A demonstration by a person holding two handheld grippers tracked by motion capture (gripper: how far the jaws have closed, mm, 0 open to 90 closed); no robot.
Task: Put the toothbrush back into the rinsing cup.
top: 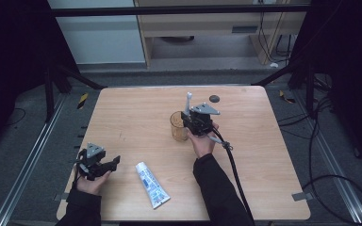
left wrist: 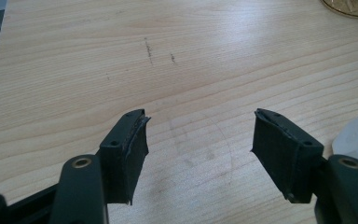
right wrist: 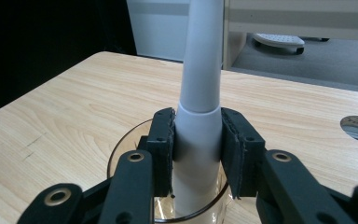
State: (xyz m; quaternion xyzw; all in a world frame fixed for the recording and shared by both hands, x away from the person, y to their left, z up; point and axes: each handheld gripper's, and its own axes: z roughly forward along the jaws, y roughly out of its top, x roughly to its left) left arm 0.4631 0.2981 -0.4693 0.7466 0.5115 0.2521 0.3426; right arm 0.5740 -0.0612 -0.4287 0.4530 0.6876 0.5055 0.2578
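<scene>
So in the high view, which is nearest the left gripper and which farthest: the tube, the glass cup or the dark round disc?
1. Tube: just right of the left gripper, near table edge.
2. Glass cup: mid-table.
3. Dark round disc: far side of table.

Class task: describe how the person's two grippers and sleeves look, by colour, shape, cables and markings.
Both arms wear dark sleeves. The left gripper and right gripper are black, each topped by a grey three-cornered plate. Their fingers are blocky black pads on arms with brass-coloured rivets. A black cable trails from the right one.
</scene>
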